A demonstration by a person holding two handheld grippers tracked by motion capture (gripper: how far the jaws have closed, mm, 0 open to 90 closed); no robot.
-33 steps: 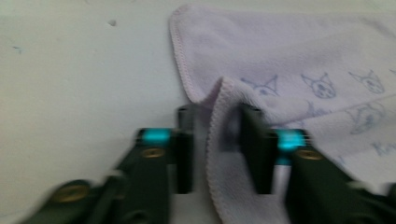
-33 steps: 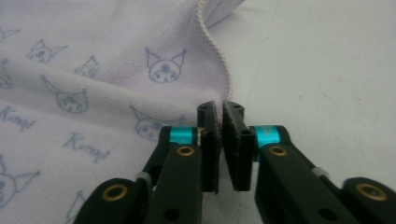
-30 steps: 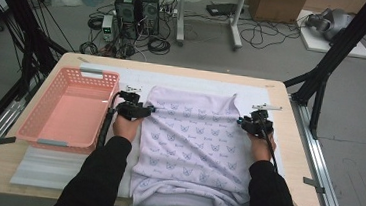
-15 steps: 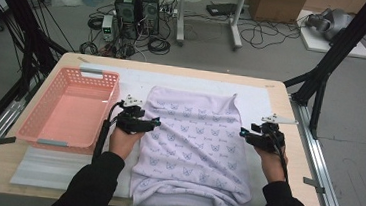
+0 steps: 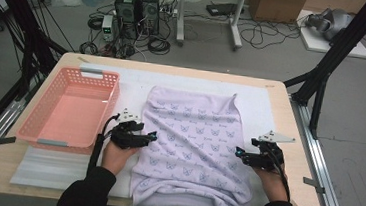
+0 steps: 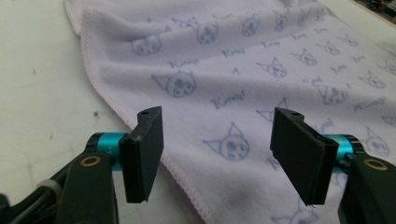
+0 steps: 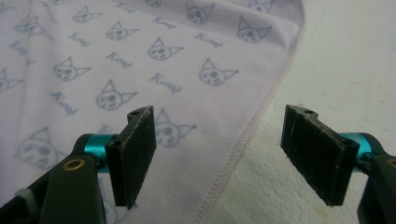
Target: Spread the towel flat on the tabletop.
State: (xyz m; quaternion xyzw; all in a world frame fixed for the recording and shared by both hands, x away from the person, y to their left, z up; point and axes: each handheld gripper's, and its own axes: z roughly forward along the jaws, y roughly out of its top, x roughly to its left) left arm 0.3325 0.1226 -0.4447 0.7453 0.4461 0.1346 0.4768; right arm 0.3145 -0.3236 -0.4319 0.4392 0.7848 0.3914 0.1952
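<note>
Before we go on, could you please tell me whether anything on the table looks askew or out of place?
The lilac towel lies slightly skewed, and its near end hangs over the table edge, rumpled. The pink basket sits square. Nothing is spilled or damaged.

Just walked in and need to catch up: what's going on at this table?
A person is working a pale lilac towel with cat-face prints, spread flat on the table, using two handheld grippers. The left gripper sits at the towel's left edge, the right gripper at its right edge. Both have just been opening, and nothing is pinched between their jaws; each straddles a hem. A pink basket sits on the left.
</note>
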